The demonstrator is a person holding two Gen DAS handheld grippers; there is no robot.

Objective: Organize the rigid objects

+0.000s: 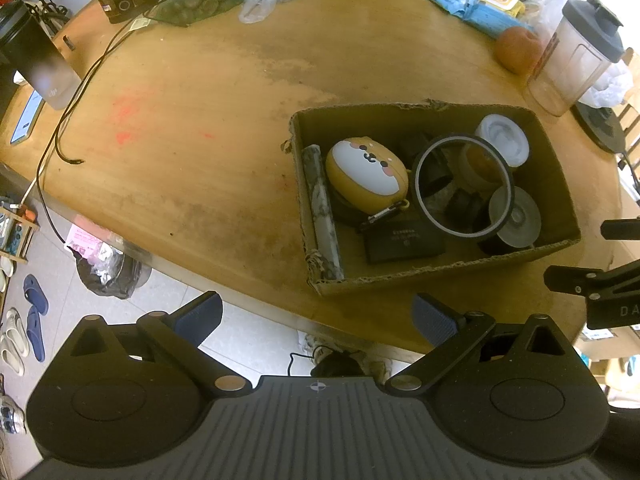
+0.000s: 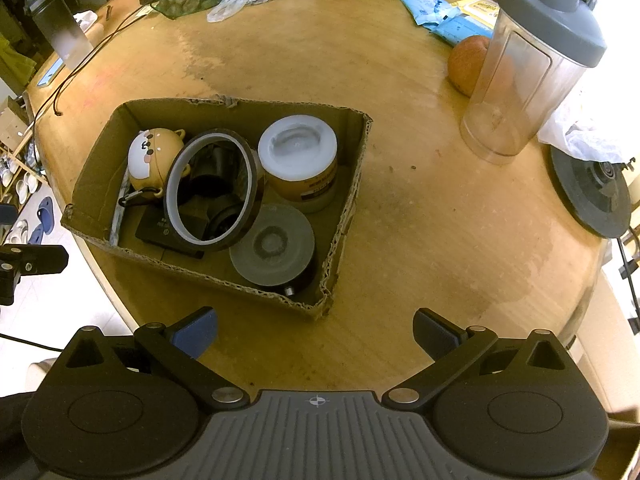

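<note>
Left gripper (image 1: 316, 316): jaws spread wide, holding nothing, hovering over the near edge of the table (image 1: 200, 120); judged to be waiting, since nothing lies within its reach.
Stretch of table left of the box: bare wood with only a loose black cable (image 1: 60, 132) trailing from the far left edge, so no rigid piece is left out here to collect.
Cardboard box (image 2: 224, 106): one, open-topped, standing near the table's near edge; it looks to be the collection bin, which is why every small item is crowded inside it.
Along the box's left wall: one marbled roll (image 1: 322, 216) lying flat, one yellow dog-face case (image 1: 366, 172) with a clip leaning beside it.
Box middle: one big tape ring (image 2: 212, 188) propped tilted over dark pieces too jumbled to count, plus one flat black case (image 1: 404, 240) on the floor.
Box right side: one white-lidded jar (image 2: 298, 156) upright at the far wall, one grey-lidded round container (image 2: 272, 244) at the near right corner.
Right gripper (image 2: 314, 332): fingers wide apart and empty, just short of the box's near right corner.
Far right edge: one clear shaker bottle (image 2: 532, 64), one orange fruit (image 2: 466, 64) touching or just beside it; I cannot tell which.
Progress: sorting appears nearly complete.
</note>
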